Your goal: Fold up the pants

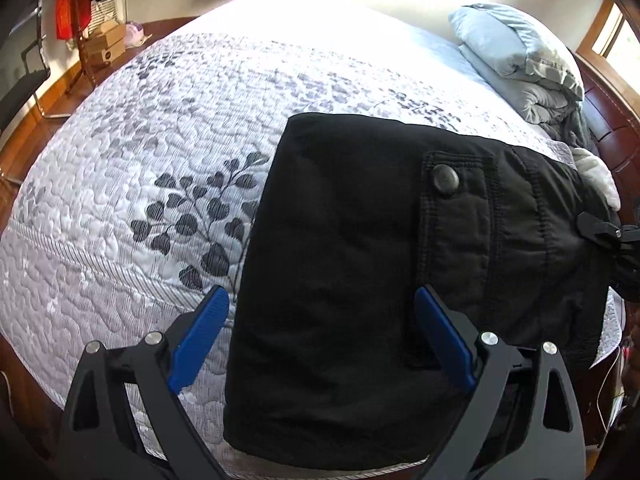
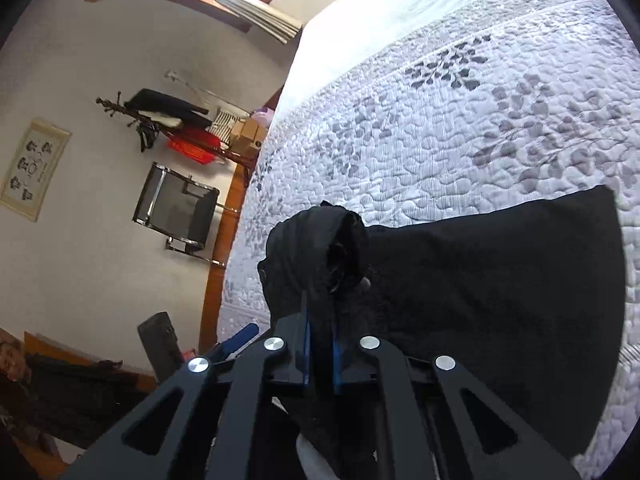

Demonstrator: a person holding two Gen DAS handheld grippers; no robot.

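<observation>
Black pants (image 1: 360,280) lie folded on the quilted bed (image 1: 160,140). Right gripper (image 2: 320,344) is clamped on the bunched waist end; left gripper (image 1: 320,320) hovers, fingers apart. Next: probably final fold across.

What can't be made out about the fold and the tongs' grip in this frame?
- Which part of the black pants the right tongs pinch: in the right wrist view, bunched cloth covers the tips.
- How many layers are stacked: black fabric shows no edges in either view.
- The near hem: the open left tongs hide it in the left wrist view.
- The pants' right end: it runs behind the right tongs there.
</observation>
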